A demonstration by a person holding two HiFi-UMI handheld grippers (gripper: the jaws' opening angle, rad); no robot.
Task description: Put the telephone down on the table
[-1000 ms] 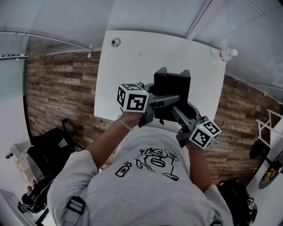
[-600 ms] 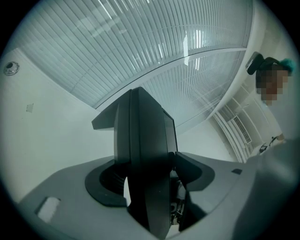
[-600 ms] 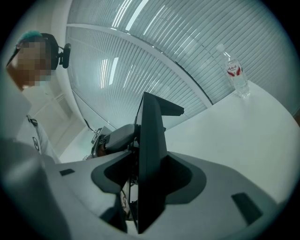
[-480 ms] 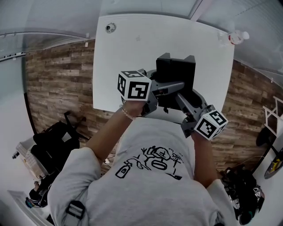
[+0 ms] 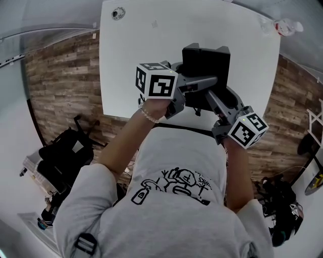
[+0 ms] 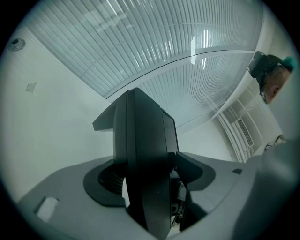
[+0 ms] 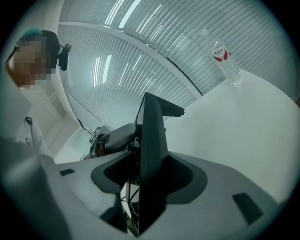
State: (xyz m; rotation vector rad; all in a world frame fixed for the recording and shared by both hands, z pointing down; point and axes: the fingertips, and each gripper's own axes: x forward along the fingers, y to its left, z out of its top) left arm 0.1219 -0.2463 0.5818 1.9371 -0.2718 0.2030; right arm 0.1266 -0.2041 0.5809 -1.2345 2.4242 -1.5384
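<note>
Two grippers hold one black telephone (image 5: 206,60) upright between them above the near right part of one white table (image 5: 141,55); whether its base touches the top cannot be told. On the left gripper (image 5: 198,84) the jaws are opening, with the telephone's dark body between them and their pads close against its sides. On the right gripper (image 5: 213,97) the jaws stay clamped on the telephone's thin edge. Each gripper carries one marker cube, two in all. One clear water bottle (image 5: 287,26) stands at the table's far right corner, and one small round object (image 5: 117,13) lies at the far left corner. One bystander (image 7: 30,61) appears at the edge of both gripper views. Compared with a second ago, both grippers and the telephone have come down toward the tabletop. The table now fills more of the head view, and the bottle has slid toward the frame's upper right corner. The telephone remains between both pairs of jaws, as it was then. Its upright pose is unchanged.
</note>
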